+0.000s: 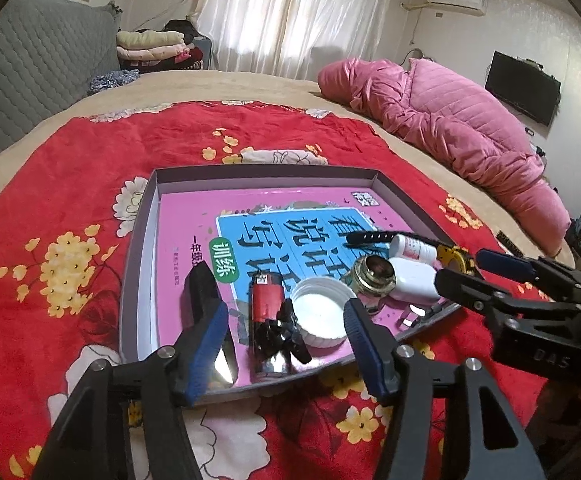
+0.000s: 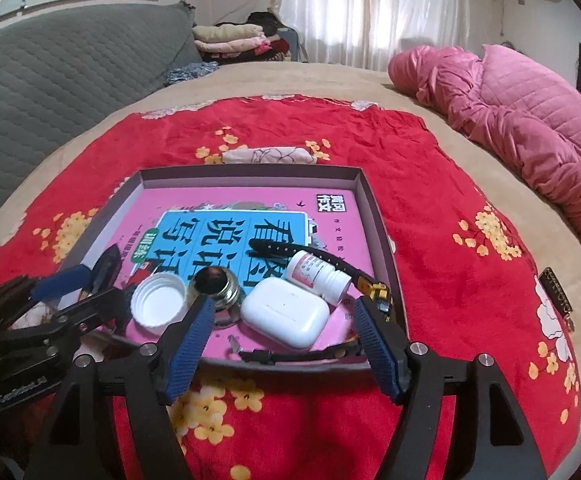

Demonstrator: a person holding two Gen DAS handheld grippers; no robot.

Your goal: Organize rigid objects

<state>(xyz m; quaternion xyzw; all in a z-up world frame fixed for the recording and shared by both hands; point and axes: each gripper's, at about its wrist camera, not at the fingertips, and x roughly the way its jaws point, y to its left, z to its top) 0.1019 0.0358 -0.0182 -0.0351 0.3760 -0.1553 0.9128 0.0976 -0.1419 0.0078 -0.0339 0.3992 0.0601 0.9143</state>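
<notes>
Nearest the left wrist camera, the left gripper [image 1: 286, 332] hovers with its blue-padded jaws spread wide and nothing pressed between them. In the gap lies a red lighter [image 1: 265, 308] with a dark, shiny lower end, flat on the pink book cover and free of both pads. Just beside it on the right sits a white bottle cap [image 1: 322, 312], open side up.

The right gripper [image 2: 284, 340] is likewise released, its jaws wide apart over the near edge of the tray [image 2: 250, 174]. Between the pads, untouched, rests a white earbud case [image 2: 286, 318]. A black strap [image 2: 290, 356] runs along the tray's near wall beneath it.

Just beyond the case lie a brass-coloured round fitting [image 2: 212, 284] with a dark shiny face and a small white pill bottle [image 2: 316, 274] on its side, its label pink and white. A yellow-and-black device [image 2: 378, 292] sits at the tray's near right corner, joined to a black band [image 2: 290, 250] that stretches across the book.

All of these rest on a pink book [image 2: 250, 204] with a blue panel of large characters, which covers the tray floor. The tray sits on a red flowered blanket [image 2: 430, 184] spread over a bed.

Farther back, a pink quilted coat [image 1: 450, 120] lies at the right, folded clothes [image 1: 154, 46] are stacked by a grey padded headboard [image 1: 30, 72], and white curtains [image 1: 290, 8] hang behind.
</notes>
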